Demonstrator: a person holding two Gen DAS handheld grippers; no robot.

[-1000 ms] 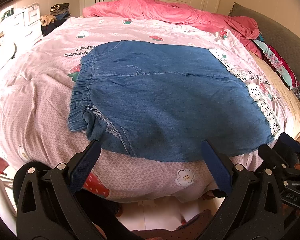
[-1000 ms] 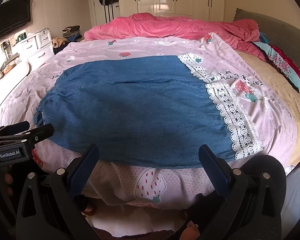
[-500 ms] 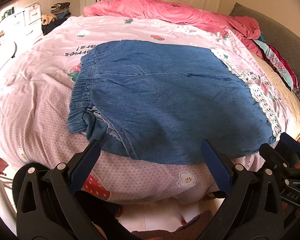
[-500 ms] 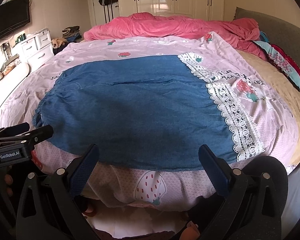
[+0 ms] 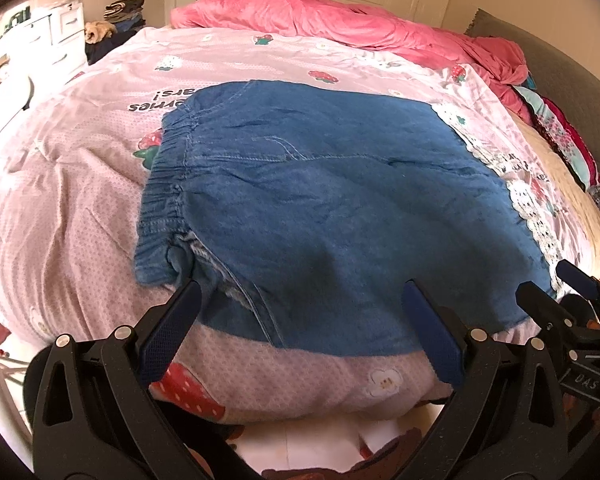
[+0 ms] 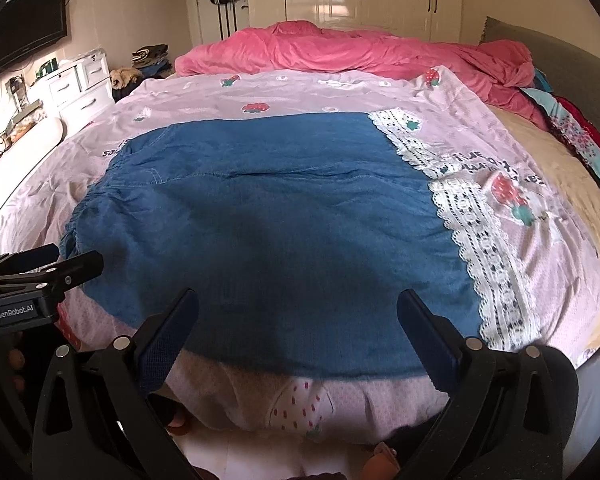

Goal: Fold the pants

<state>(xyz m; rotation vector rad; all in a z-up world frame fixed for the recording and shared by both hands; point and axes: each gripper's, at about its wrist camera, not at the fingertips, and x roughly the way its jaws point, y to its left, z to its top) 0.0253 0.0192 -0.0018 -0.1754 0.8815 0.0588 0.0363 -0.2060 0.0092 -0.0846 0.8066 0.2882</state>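
Note:
Blue denim pants (image 5: 320,208) lie flat on the pink strawberry-print bedspread (image 5: 60,184), elastic waistband to the left, hem to the right. They also show in the right wrist view (image 6: 268,232). My left gripper (image 5: 300,308) is open and empty, just over the pants' near edge by the waistband corner. My right gripper (image 6: 298,316) is open and empty over the near edge further right. Each gripper appears at the edge of the other's view: the right one (image 5: 572,292) and the left one (image 6: 44,268).
A crumpled pink duvet (image 6: 360,52) lies at the far end of the bed. Colourful clothes (image 6: 580,136) are piled at the right by a grey headboard. White drawers (image 6: 80,88) stand at the left. The bedspread has a lace trim (image 6: 484,256). The bed's near edge drops to the floor.
Both grippers have moved forward and slightly down toward the pants' near edge. The pants have not moved.

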